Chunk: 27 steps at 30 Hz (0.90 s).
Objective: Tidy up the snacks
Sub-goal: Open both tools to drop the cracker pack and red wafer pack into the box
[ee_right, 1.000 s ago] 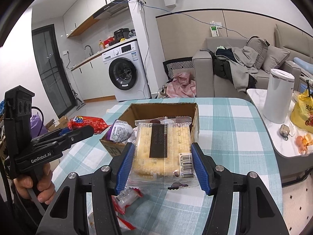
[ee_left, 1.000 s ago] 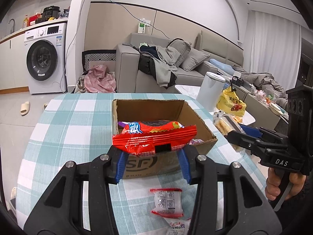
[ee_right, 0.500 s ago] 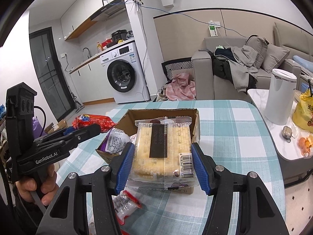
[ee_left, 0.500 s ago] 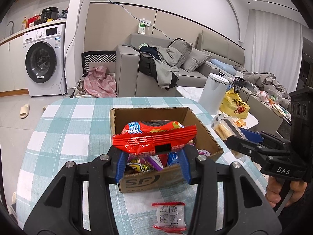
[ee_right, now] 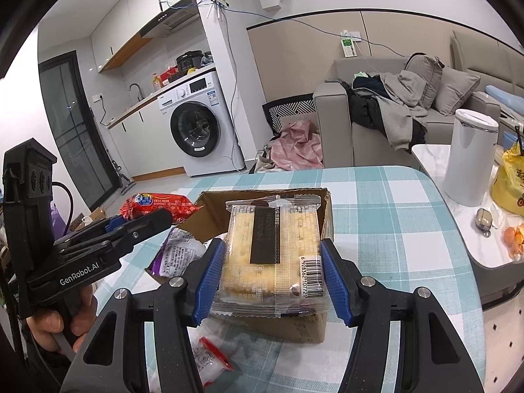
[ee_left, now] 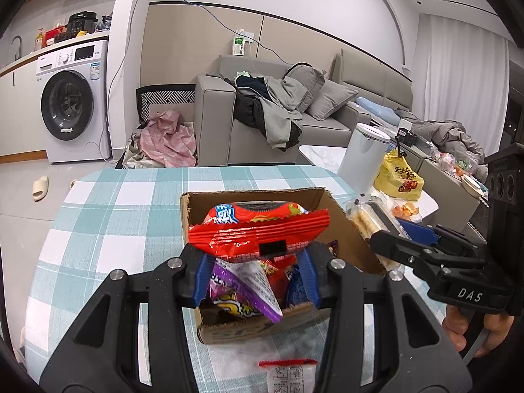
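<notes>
Two snacks gripped over the cardboard box (ee_left: 340,229)

Our left hand-held gripper (ee_left: 255,273) clamps a red snack bag (ee_left: 258,229); our right hand-held gripper (ee_right: 273,276), lower centre, pinches a clear-wrapped cake pack (ee_right: 271,252), barcode 6928362107721.

The left tongs (ee_left: 255,271) grip a red snack bag (ee_left: 258,229) above the open cardboard box (ee_left: 344,229) on the checked desk (ee_left: 114,216). The right tongs (ee_left: 386,245) hold a clear cake pack (ee_left: 366,221) beside the box.
</notes>
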Each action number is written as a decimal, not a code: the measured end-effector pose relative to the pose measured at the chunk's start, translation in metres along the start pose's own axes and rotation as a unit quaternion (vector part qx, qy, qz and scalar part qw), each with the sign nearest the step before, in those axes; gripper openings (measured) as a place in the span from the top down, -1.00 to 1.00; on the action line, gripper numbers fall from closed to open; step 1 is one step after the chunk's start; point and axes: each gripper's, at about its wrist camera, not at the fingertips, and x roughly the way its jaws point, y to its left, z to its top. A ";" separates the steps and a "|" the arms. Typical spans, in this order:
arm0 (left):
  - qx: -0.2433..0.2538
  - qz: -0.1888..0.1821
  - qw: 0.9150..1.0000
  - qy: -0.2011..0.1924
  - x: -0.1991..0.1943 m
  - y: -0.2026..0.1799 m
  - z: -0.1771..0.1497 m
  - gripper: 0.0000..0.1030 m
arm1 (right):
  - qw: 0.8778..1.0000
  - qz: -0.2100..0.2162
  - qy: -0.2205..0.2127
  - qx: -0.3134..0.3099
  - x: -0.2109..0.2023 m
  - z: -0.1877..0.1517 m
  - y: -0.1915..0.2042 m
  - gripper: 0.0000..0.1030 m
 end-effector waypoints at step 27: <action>0.018 0.019 0.999 0.045 0.088 0.008 -0.011 0.17 | 0.999 -0.002 0.036 0.015 0.052 0.006 -0.003 -0.15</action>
